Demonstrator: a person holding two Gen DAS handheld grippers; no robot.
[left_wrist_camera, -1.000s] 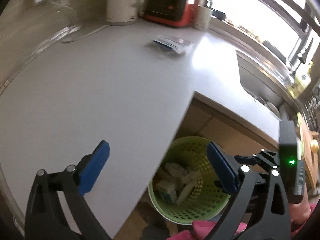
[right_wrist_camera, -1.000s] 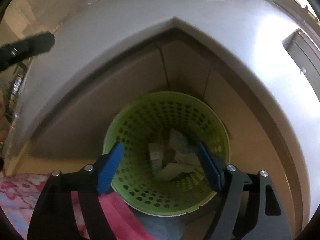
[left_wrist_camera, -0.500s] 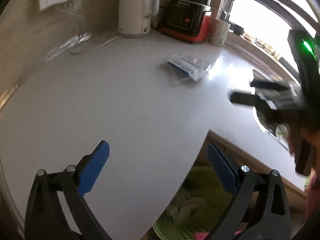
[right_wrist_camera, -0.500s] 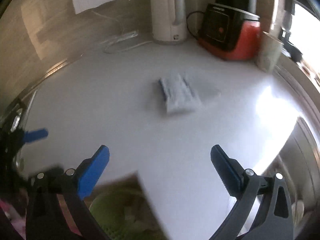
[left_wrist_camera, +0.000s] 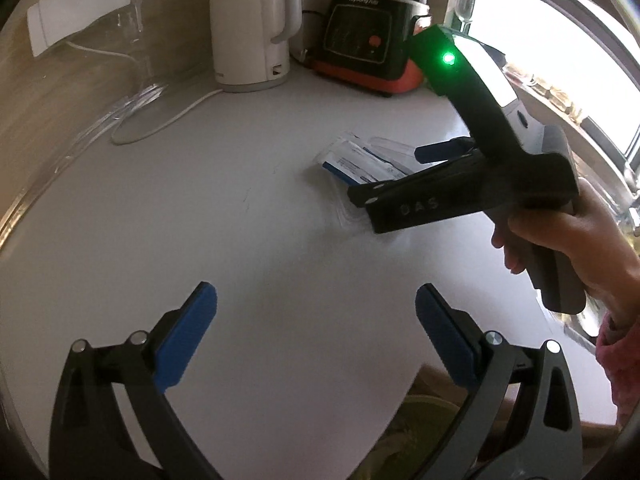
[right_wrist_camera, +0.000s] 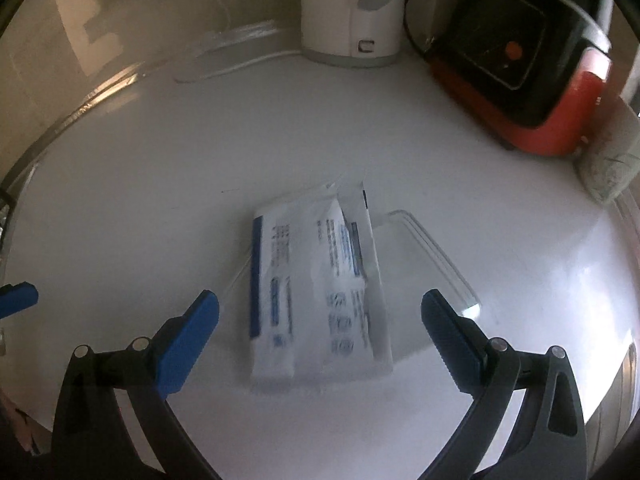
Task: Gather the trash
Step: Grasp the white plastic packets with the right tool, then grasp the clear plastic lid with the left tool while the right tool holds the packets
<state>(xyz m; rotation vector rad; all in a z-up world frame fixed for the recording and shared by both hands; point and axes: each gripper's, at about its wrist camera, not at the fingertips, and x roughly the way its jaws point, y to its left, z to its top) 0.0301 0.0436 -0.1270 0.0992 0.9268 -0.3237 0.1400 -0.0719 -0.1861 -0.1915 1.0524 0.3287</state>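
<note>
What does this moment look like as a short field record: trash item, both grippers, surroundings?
trash item: white and blue plastic wrappers, lying flat on the white countertop
right gripper: open, fingers either side of the wrappers, not closed on them
left gripper: open, empty, over bare countertop nearer the counter edge
backdrop: white kettle and black and red appliance at the wall
bin: only a green sliver shows below the counter edge
</note>
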